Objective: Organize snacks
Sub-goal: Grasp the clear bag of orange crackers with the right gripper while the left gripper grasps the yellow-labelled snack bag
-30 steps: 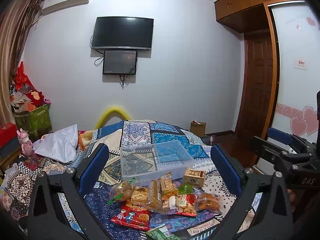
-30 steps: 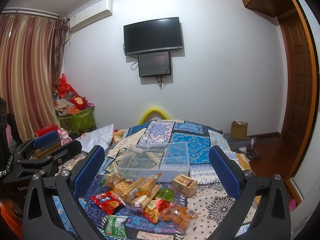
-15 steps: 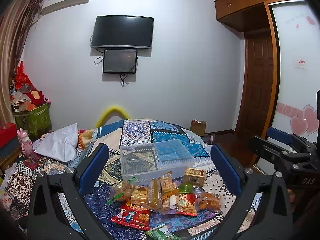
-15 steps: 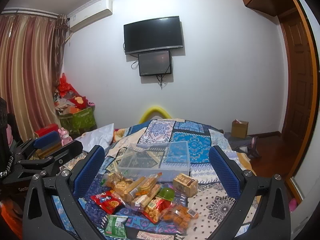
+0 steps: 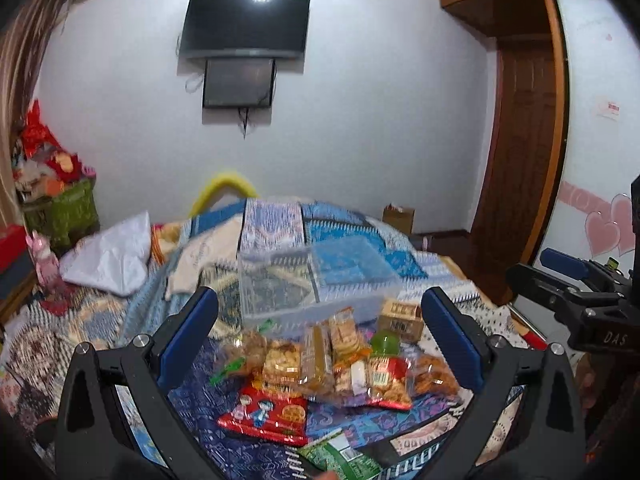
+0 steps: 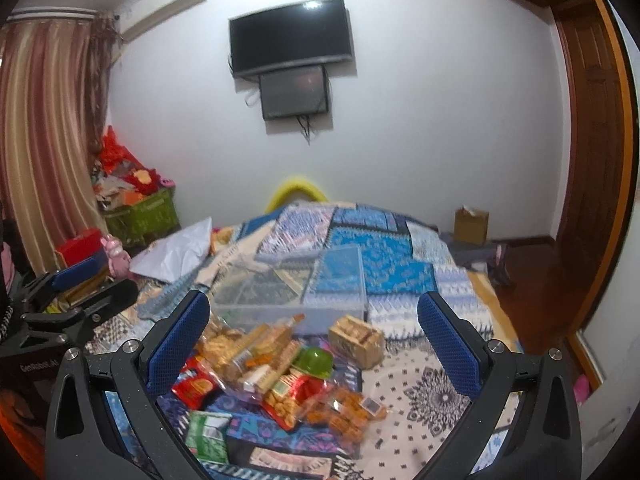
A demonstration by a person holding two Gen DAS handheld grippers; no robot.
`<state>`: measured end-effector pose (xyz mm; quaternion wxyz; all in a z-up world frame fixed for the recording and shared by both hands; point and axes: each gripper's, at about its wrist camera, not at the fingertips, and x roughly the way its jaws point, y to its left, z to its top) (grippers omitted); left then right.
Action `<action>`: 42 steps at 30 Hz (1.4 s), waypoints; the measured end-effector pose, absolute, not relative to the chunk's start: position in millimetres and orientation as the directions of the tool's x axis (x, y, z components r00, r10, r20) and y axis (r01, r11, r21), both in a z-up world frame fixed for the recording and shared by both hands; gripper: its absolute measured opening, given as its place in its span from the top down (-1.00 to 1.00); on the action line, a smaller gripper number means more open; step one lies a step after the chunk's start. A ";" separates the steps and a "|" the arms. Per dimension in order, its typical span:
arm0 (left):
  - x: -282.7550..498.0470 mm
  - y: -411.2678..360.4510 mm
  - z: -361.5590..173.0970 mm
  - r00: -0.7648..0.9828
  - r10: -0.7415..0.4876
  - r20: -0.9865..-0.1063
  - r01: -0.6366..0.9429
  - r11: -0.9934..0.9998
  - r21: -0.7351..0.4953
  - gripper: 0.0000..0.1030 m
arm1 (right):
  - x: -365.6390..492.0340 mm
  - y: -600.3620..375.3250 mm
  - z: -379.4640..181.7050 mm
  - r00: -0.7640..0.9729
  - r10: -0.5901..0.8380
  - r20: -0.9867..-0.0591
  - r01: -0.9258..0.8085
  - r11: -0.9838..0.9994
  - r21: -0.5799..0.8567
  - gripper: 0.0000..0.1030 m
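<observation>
A heap of snack packets (image 5: 340, 364) lies on a patterned bedspread, just in front of a clear plastic box (image 5: 316, 280), which looks empty. The heap (image 6: 276, 364) and the box (image 6: 296, 288) also show in the right wrist view. A red packet (image 5: 264, 416), a green packet (image 6: 208, 436), a small brown box (image 6: 356, 340) and a green cup (image 6: 316, 362) lie among them. My left gripper (image 5: 320, 336) is open and empty above the heap. My right gripper (image 6: 314, 340) is open and empty, also above the heap.
The bed (image 6: 420, 392) fills the foreground. A white bag (image 5: 112, 256) lies at its left. A green crate of clutter (image 6: 140, 216) stands by the curtain. A cardboard box (image 6: 472, 224) sits on the floor near a wooden door (image 5: 520, 160).
Both grippers have moved down and closer to the snack heap; the view is blurred by motion. Both stay open.
</observation>
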<state>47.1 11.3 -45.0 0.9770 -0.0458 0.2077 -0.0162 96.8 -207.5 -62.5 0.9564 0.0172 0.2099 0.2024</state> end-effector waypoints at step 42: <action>191.1 109.8 -214.9 0.643 -0.049 -0.765 -0.246 0.932 -0.266 -0.52 | 173.3 -218.7 -208.2 0.499 0.404 -0.767 -0.363 0.901 0.239 -0.75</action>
